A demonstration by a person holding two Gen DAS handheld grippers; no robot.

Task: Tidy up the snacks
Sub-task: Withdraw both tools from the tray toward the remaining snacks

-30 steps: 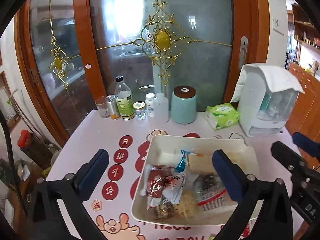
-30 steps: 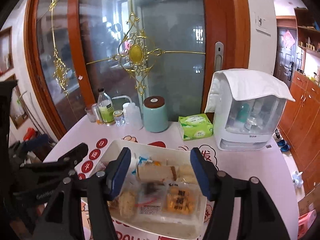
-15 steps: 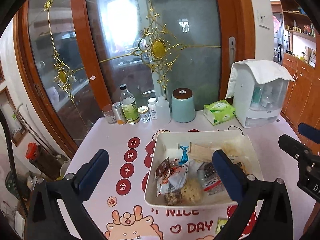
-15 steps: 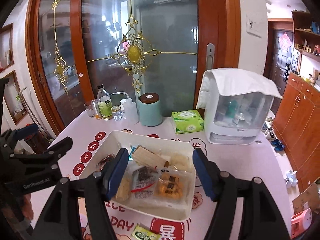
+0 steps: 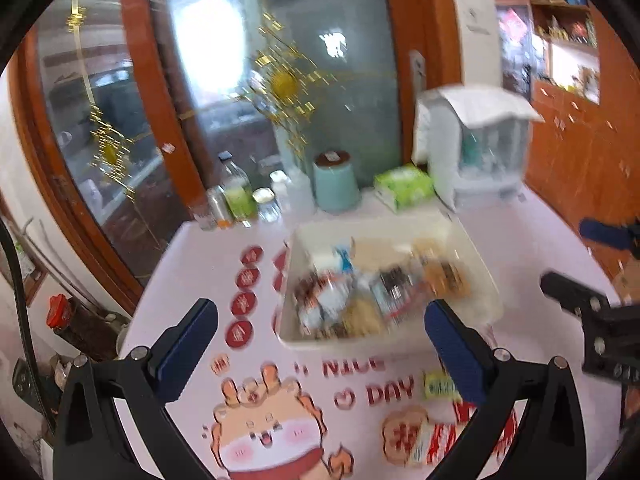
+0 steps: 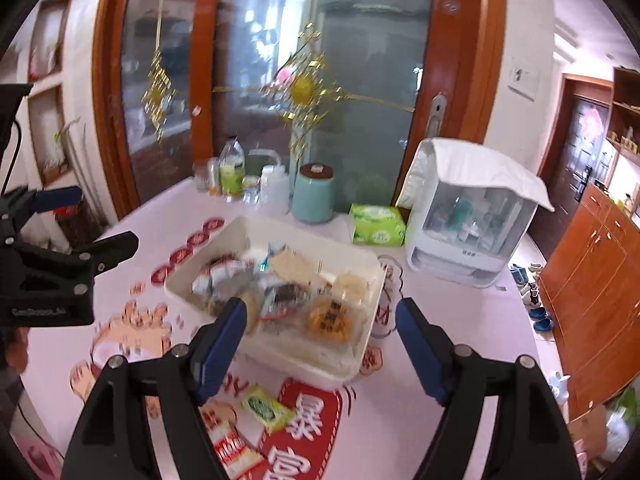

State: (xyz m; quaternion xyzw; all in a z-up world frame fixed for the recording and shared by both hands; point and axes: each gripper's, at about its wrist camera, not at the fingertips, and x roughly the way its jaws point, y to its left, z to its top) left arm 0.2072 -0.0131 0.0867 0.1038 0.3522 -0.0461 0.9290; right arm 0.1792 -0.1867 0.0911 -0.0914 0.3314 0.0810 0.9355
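Observation:
A white tray (image 5: 484,280) (image 6: 360,354) full of wrapped snacks stands mid-table. A yellow-green snack packet (image 6: 267,407) (image 5: 439,386) and a red-white packet (image 6: 234,450) (image 5: 430,438) lie loose on the table in front of it. My left gripper (image 5: 320,334) is open and empty, above the table before the tray; it also shows in the right wrist view (image 6: 92,220). My right gripper (image 6: 318,336) is open and empty above the tray's near edge; it also shows in the left wrist view (image 5: 592,256).
At the back stand bottles and jars (image 6: 232,178), a teal canister (image 6: 314,192), a green tissue pack (image 6: 376,226) and a white covered appliance (image 6: 470,216). A glass door with a wooden frame (image 6: 460,60) rises behind. The table edge drops off at right.
Both grippers have pulled back and up from the tray. The loose packets in front of the tray have come into view. Both stay open.

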